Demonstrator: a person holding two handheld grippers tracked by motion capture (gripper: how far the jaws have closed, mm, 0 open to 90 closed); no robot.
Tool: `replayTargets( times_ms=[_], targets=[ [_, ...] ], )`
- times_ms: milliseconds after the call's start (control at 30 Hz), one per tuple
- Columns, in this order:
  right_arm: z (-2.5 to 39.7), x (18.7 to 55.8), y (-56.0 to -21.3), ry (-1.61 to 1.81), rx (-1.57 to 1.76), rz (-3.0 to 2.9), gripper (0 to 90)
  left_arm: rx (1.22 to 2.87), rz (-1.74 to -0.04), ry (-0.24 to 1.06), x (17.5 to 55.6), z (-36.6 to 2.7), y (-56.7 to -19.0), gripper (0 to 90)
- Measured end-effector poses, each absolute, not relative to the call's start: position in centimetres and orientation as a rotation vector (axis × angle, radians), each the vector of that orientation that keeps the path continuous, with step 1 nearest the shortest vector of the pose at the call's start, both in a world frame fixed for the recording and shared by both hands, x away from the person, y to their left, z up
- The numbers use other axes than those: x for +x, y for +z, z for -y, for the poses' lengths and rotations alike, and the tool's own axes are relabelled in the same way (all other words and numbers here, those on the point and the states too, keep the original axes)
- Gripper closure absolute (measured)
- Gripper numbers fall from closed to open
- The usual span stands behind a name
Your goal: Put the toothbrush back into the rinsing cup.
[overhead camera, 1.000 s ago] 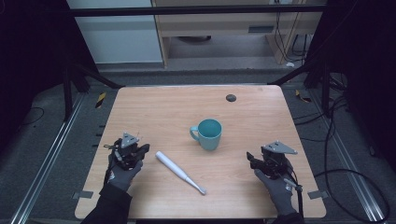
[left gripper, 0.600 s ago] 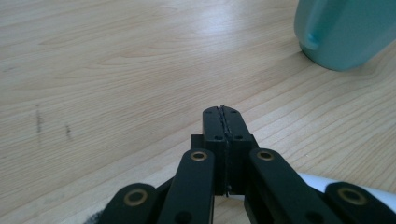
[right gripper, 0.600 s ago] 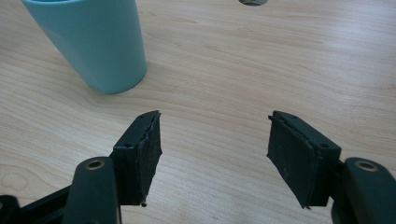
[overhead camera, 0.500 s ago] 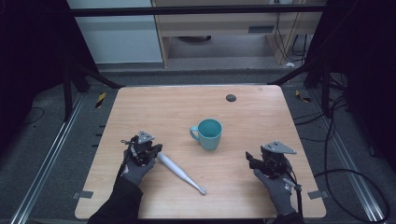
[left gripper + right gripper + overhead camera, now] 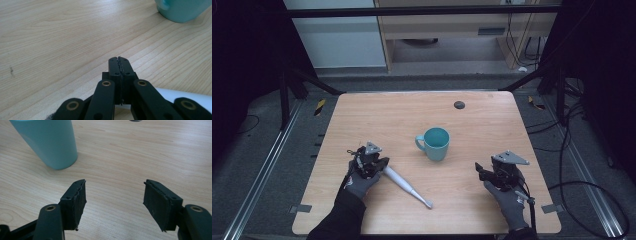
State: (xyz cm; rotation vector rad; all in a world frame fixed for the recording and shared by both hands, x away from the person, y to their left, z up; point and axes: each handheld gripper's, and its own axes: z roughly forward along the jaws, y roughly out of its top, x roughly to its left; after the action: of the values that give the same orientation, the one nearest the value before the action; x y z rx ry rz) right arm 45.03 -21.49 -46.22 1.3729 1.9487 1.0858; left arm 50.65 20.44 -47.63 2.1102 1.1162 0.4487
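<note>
One teal mug [image 5: 435,143] stands upright near the middle of the wooden worktop [image 5: 412,115], its handle turned to the left in the high view. One white rod-shaped tool [image 5: 407,186], slim with a thicker end, lies flat on the worktop in front of the mug and to its left. Its long axis runs diagonally: the thick end points up-left toward the left hand-held gripper [image 5: 381,165], the thin tip down-right toward the near edge. One small dark disc [image 5: 459,105] sits far back on the worktop.

There are two hand-held grippers. The left one is above the tool's thick end, its jaws pressed together with nothing between them. The right hand-held gripper [image 5: 479,171] is near the right edge, well apart from the tool, jaws spread wide and empty.
</note>
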Motion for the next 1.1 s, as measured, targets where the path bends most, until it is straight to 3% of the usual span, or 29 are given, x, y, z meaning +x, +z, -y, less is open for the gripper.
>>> replayTargets(
  times_ms=[1100],
  targets=[
    [21.7,44.9,-46.3,1.07,1.39,-1.953,34.2,2.214,-1.057,0.43,47.6,-20.7,-47.8,89.8]
  ],
)
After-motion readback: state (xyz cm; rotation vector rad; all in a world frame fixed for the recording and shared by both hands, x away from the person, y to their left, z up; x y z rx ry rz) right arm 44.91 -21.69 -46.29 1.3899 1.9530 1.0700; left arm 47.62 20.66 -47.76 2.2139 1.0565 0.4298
